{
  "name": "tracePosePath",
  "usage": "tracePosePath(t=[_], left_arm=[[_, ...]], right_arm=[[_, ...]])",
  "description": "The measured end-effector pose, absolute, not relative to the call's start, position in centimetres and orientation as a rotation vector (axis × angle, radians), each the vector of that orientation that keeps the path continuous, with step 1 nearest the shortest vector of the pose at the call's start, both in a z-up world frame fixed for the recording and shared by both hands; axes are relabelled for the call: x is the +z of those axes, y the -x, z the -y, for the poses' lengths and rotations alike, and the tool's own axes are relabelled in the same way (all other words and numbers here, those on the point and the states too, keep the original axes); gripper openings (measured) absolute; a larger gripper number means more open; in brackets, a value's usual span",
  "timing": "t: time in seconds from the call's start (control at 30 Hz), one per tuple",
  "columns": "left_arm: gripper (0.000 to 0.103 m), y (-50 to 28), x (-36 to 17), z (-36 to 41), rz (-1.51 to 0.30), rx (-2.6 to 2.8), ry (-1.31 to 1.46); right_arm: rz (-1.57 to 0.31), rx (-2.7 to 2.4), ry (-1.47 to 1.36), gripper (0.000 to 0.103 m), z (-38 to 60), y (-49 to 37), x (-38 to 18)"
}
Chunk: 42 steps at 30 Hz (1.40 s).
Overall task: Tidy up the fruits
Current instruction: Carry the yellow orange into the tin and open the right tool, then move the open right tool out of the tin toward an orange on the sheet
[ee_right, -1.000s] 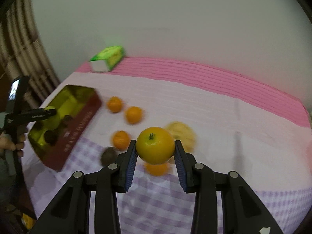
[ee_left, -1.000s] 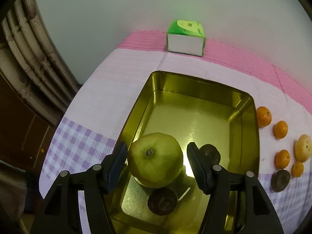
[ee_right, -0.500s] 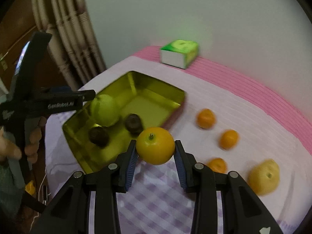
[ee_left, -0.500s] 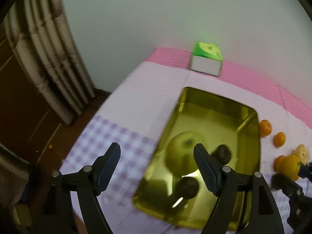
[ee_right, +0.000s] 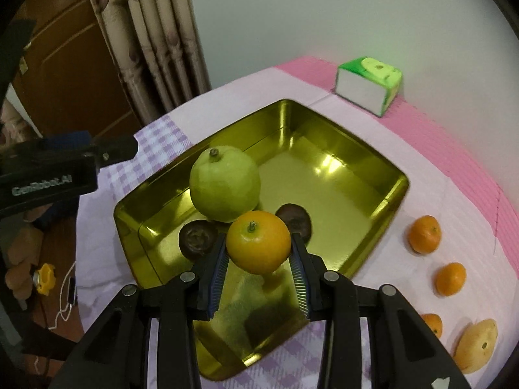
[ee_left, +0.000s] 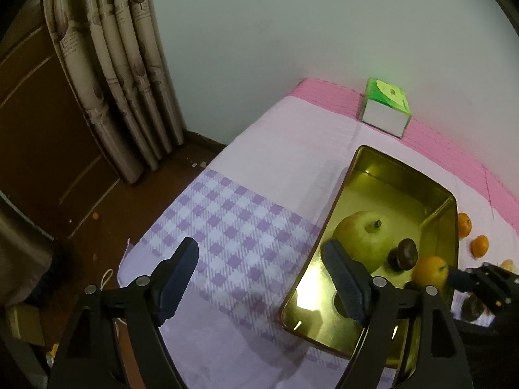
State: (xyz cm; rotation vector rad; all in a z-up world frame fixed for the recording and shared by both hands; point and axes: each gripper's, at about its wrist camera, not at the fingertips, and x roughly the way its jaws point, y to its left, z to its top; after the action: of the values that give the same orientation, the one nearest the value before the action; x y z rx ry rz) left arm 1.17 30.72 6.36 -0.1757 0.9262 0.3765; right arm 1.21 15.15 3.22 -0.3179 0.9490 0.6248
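My right gripper (ee_right: 259,249) is shut on a round orange (ee_right: 258,240) and holds it above the near end of the gold tin (ee_right: 340,136). In the tin lie a big green fruit (ee_right: 224,184) and two dark brown fruits (ee_right: 198,240) (ee_right: 296,218). My left gripper (ee_left: 259,246) hangs over the checked cloth just left of the tin (ee_left: 337,201). Its jaws are opening, with nothing between them. The left wrist view shows the green fruit (ee_left: 363,236) in the tin and the held orange (ee_left: 429,270) coming in from the right.
Three small mandarins (ee_right: 424,234) (ee_right: 451,278) (ee_right: 431,324) and a yellow pear (ee_right: 476,345) lie on the cloth right of the tin. A green tissue box (ee_right: 369,81) stands at the back by the wall. The table edge (ee_left: 168,214) drops to the floor, with curtains (ee_left: 123,81) behind.
My left gripper let go of the green fruit, opened wider and drew back left out of the tin. My right gripper carried the orange from over the loose fruits to over the tin.
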Motion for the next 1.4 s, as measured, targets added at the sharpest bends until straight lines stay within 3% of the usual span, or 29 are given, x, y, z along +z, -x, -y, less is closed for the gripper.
tracePosePath(t=[0.7,1.4], left_arm=[[0.080,-1.5,6.0,-31.3,-0.953,0.392,0.203],[0.080,-1.4,5.8,-31.7,-0.957,0.391,0.214]], right_arm=[[-0.959,0.558,0.468,0.035,-17.1,-2.5,0.8],[-0.951,0.537,0.406,0.036,-15.9,-2.4,1.8]])
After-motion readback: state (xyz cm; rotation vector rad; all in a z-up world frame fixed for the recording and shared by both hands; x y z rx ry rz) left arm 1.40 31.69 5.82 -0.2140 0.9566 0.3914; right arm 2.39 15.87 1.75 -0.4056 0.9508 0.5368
